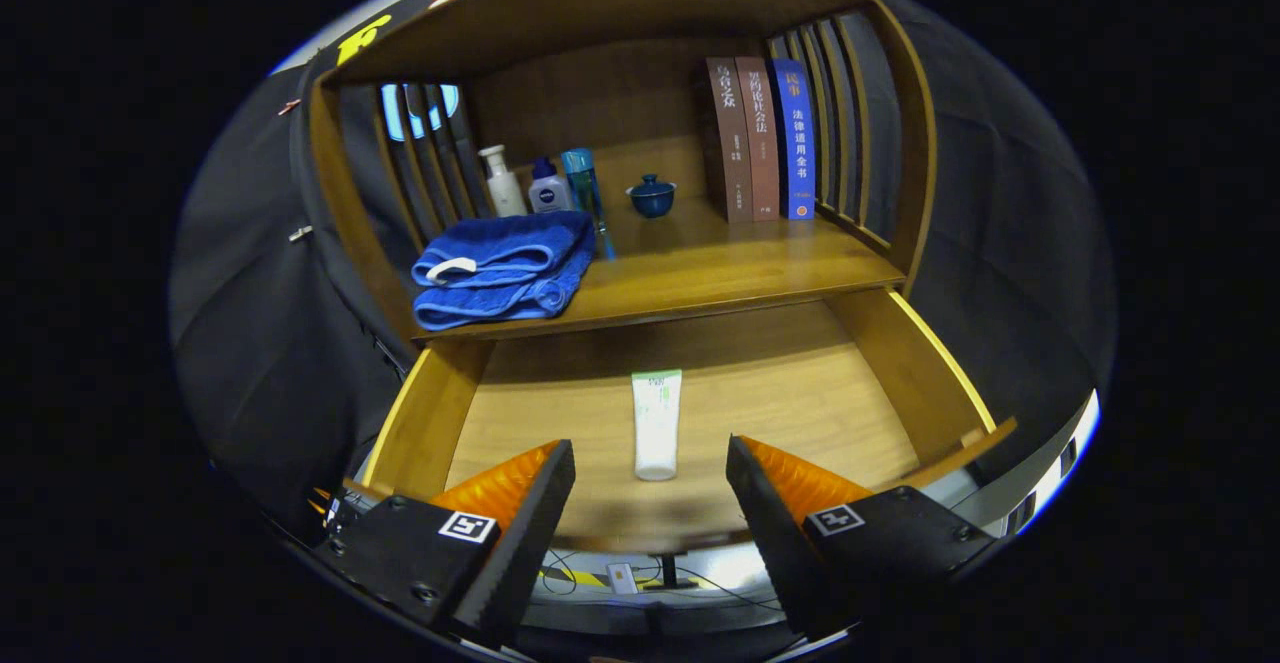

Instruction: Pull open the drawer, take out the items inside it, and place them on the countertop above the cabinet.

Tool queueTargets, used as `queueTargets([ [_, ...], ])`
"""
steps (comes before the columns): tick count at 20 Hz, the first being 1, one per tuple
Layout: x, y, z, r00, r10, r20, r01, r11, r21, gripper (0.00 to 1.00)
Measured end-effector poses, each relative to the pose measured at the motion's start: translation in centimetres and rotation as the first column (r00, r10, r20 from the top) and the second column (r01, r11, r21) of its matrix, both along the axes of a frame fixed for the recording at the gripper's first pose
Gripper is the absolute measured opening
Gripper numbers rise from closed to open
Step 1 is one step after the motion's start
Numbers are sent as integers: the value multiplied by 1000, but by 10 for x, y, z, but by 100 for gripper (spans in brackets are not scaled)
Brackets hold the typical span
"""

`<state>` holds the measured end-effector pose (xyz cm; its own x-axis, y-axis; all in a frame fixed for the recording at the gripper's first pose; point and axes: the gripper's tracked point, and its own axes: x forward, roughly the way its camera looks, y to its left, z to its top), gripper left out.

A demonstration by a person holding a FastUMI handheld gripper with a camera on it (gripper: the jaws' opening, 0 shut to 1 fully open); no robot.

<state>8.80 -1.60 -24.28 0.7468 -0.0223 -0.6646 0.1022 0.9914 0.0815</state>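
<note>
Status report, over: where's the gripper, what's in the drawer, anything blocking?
Gripper open, holding nothing, above the drawer front. Drawer pulled open; white tube lies flat inside, between and just ahead of the fingers. Nothing in the way.

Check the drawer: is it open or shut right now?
Open. The drawer is pulled out under the countertop, its floor bare except a tube lying flat ahead of the open gripper.
</note>
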Motion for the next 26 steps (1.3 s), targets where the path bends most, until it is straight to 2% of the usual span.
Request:
queueTargets([
  [4, 44, 3, -37, 990, 5, -138, -4, 1000, 11, 97],
  [9, 70, -5, -91, 944, -19, -328, 11, 1000, -26, 97],
  [13, 53, -8, -127, 854, -1, -520, -35, 998, -59, 97],
  [21, 38, -15, -151, 758, -41, -651, 2, 998, -61, 94],
  [24, 46, -17, -144, 753, -52, -656, 3, 997, -75, 90],
  [26, 53, -20, -137, 748, -57, -661, 5, 997, -81, 75],
])
